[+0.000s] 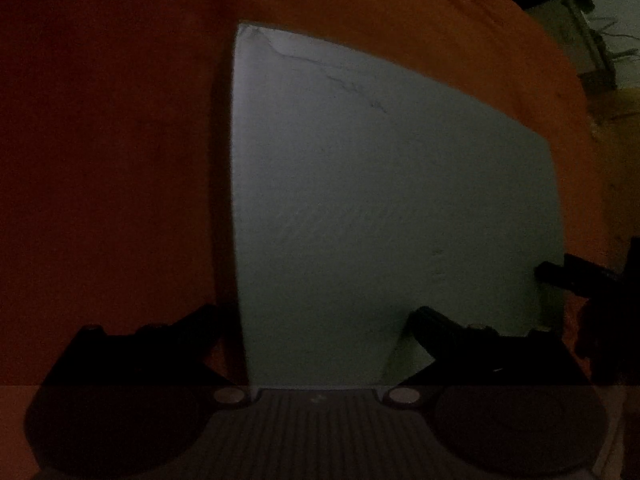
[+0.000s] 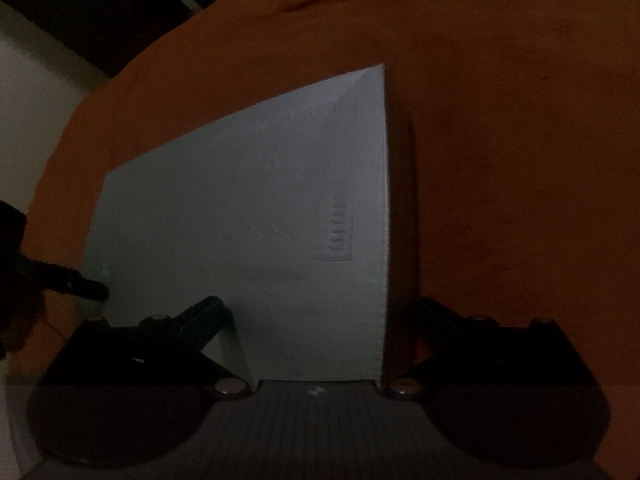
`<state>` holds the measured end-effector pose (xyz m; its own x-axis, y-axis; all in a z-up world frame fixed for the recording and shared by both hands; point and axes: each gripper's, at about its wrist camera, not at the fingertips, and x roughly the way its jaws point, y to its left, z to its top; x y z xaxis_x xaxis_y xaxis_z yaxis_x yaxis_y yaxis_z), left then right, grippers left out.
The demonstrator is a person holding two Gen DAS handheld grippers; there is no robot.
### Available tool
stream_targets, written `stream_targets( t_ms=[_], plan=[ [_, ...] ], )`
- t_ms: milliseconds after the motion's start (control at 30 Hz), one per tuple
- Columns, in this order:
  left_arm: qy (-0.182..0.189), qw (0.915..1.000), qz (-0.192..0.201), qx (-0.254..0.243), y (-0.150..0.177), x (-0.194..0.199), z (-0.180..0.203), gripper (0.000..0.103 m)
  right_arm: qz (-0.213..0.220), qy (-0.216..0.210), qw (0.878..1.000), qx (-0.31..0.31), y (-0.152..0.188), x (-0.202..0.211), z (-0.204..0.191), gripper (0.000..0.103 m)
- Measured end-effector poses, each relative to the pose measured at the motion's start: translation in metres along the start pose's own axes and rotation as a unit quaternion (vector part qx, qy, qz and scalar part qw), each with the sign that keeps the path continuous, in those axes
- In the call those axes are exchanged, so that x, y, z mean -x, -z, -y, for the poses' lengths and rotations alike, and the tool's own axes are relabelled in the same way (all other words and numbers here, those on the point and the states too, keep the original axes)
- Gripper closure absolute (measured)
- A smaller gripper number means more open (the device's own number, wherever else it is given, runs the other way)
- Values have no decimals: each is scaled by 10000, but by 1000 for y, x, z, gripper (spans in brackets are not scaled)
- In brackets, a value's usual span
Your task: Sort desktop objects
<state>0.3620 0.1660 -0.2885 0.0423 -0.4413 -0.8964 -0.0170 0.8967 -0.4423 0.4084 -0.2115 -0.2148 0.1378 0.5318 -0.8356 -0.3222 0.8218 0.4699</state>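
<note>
Both wrist views are looking very dim and grainy, colours muddied. Fisheye bending is curving the edges. The pale sheet (image 1: 380,208) is catching the most light, while a dark shadow is hugging its side.

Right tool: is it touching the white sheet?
Cannot tell. In the dim right wrist view the right tool straddles the white sheet, open, but neither contact nor gap shows plainly.
</note>
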Motion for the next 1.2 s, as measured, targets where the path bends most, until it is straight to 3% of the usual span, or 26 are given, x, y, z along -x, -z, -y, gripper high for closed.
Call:
stream_targets(
  t_ms=[200,333,433,600,700,800,933,1033,1100,1200],
  plan=[
    [-48,9990,-117,436,-2,12,12,0,-168,-97,9995,-237,1,5,0,0],
    [-198,9987,-44,474,0,35,34,0,-350,-43,9986,-403,-3,20,-8,0],
    [-386,9980,175,459,5,69,59,0,-273,-145,9981,-526,-5,50,-11,0],
    [-790,9937,799,-29,24,132,111,0,55,-381,9983,-429,4,99,-21,0],
    [-815,9908,1011,384,58,157,125,0,238,-499,9979,-338,20,126,-25,0],
    [-617,9890,789,1091,101,159,119,0,244,-470,9984,-198,49,141,-33,0],
    [-772,9825,1440,898,160,167,128,0,251,-431,9988,-11,87,161,-45,0],
    [-1123,9752,1784,680,204,176,131,0,248,-405,9988,113,118,175,-54,0],
    [-1354,9695,1965,558,239,181,133,0,189,-405,9990,82,147,178,-62,0],
    [-1437,9693,1891,632,286,185,127,0,339,-203,9989,249,190,188,-73,0]
  ],
)
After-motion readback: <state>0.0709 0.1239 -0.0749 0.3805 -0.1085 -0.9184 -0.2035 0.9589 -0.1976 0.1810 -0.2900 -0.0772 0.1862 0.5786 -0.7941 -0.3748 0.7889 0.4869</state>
